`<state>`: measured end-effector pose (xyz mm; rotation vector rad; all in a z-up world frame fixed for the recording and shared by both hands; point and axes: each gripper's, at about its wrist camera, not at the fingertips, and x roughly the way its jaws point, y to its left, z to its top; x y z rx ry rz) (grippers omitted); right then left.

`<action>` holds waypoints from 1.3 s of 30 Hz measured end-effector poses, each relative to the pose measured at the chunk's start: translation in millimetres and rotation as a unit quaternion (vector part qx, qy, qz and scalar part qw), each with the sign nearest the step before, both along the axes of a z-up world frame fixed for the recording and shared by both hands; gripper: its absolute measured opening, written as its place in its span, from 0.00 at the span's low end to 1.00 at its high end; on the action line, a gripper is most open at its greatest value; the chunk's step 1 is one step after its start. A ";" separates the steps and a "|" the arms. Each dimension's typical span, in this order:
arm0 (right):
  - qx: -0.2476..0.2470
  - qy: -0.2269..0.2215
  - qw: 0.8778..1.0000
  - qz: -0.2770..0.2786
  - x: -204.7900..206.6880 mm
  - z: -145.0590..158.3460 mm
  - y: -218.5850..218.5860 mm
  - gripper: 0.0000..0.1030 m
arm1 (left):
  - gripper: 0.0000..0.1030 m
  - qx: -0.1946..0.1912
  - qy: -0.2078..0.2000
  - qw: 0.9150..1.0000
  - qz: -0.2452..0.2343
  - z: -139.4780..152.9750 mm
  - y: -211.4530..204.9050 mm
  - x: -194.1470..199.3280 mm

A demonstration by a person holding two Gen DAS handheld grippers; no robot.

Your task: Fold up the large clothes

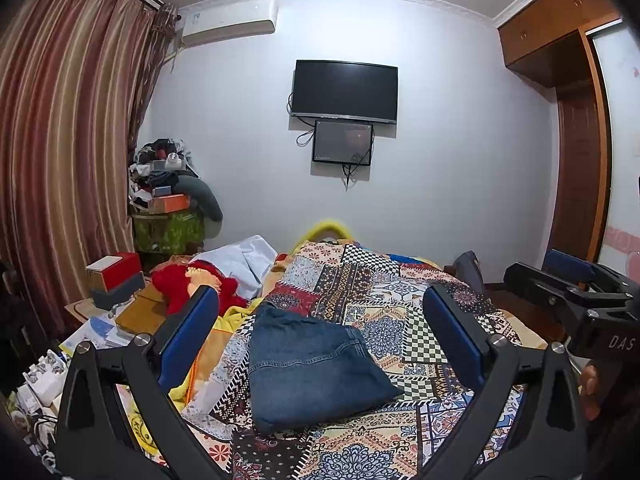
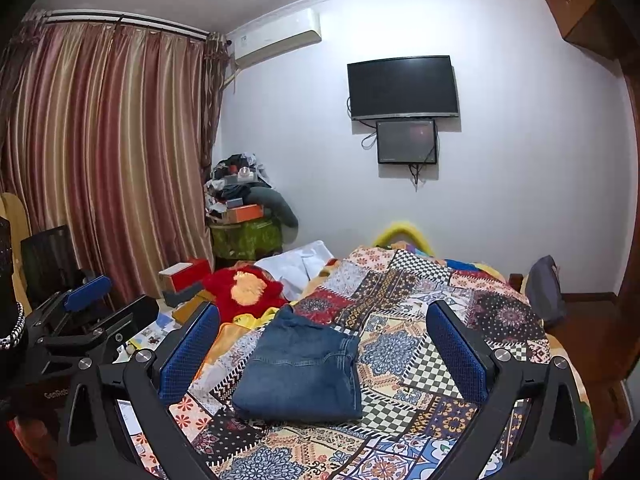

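**Inspector:** Where did the work stand?

**Operator:** On the patchwork bedspread (image 1: 400, 300) the jeans (image 1: 312, 364) lay folded at my 12 o'clock. I held the left gripper (image 1: 320, 344) and the right gripper (image 2: 324, 348) above them, both spread apart and empty.

**Inspector:** Advice?

**Operator:** I judged the bundle needed only its edges squared.

left tool (image 1: 320, 332): black frame, blue pads | right tool (image 2: 324, 340): silver screws, textured blue pads

Both wrist views look forward, slightly down, along own blue fingers across bed (image 1: 400, 292) toward far wall; left view sits left of right view; both share jeans (image 1: 308, 364) (image 2: 304, 368), television (image 1: 345, 91) (image 2: 402, 87), curtain (image 1: 68, 128) (image 2: 104, 152); medium distance.
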<state>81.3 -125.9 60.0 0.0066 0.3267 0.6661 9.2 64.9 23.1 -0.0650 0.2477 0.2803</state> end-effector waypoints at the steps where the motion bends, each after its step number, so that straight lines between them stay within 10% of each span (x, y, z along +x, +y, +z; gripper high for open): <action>1: 0.000 0.000 1.000 0.000 0.2 -0.1 0.1 0.99 | 1.00 0.000 0.000 1.000 0.000 0.0 -0.1 -0.1; 39: 0.004 0.005 1.000 -0.003 -1.6 -5.4 -2.3 1.00 | 1.00 -0.008 0.003 1.000 -0.020 -0.4 -0.1 4.2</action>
